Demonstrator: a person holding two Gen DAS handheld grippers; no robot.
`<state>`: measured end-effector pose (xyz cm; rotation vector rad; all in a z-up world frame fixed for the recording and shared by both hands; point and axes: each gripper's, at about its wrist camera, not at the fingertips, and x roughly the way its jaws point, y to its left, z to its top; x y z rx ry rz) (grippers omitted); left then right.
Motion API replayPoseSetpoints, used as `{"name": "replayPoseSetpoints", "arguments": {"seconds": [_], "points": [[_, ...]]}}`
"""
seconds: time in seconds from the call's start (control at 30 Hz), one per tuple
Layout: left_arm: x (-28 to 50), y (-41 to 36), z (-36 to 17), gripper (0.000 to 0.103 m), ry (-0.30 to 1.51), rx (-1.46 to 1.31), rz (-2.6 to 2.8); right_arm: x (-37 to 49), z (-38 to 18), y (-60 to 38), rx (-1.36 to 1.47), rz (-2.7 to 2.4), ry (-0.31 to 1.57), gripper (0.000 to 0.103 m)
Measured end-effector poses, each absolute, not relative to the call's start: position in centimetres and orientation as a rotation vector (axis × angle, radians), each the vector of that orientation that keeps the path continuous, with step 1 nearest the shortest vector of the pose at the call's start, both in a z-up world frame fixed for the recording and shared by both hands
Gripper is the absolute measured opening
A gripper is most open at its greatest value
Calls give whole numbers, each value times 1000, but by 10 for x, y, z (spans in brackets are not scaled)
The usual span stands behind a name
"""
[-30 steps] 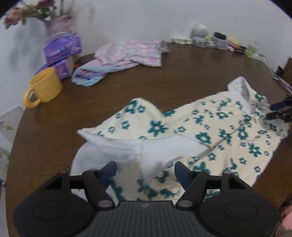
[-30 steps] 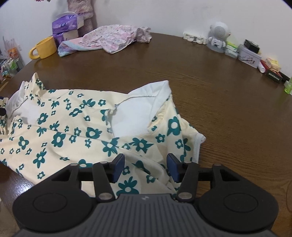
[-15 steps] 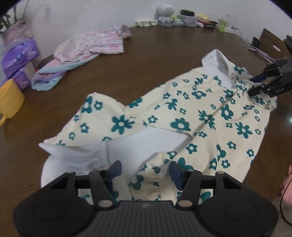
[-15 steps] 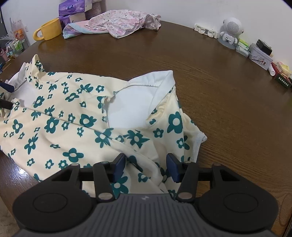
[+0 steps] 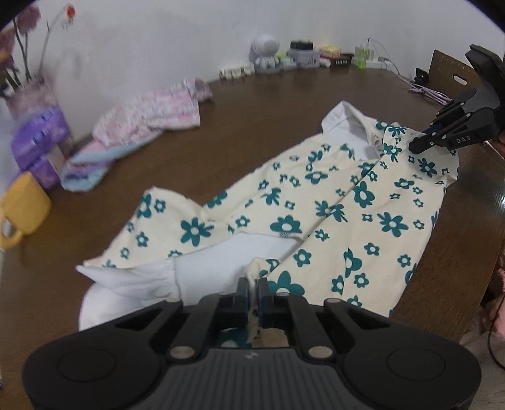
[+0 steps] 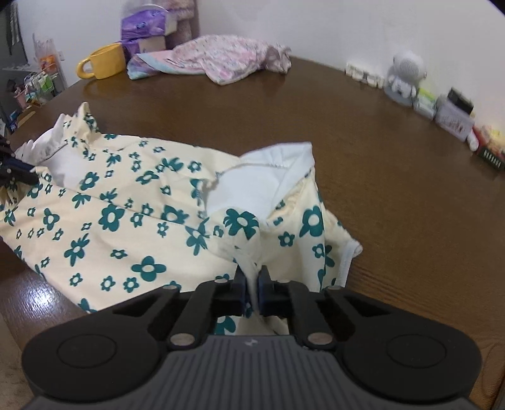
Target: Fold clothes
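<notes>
The right gripper pinches a fold of the cream shirt with teal flowers, which lies spread on the brown table. Farther back sit a yellow mug and a pink garment.

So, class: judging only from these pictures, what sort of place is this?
Probably a room in a home: a round wooden table against a white wall holds a yellow mug, tissue packs and loose clothes, including a floral garment.

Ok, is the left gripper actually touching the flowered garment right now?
Touching. In the left wrist view the left gripper has its jaws closed on a pinched fold of the flowered garment.
</notes>
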<state>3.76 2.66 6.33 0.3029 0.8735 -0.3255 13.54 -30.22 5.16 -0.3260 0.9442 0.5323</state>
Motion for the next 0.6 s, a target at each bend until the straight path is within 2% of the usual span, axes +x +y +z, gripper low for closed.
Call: {"name": "replayPoseSetpoints", "arguments": {"seconds": [0.17, 0.4, 0.6], "points": [[26, 21, 74, 4, 803, 341, -281, 120, 65, -303, -330, 524, 886, 6], [63, 19, 93, 3, 760, 415, -165, 132, 86, -295, -322, 473, 818, 5], [107, 11, 140, 3, 644, 540, -20, 157, 122, -283, -283, 418, 756, 5]]}}
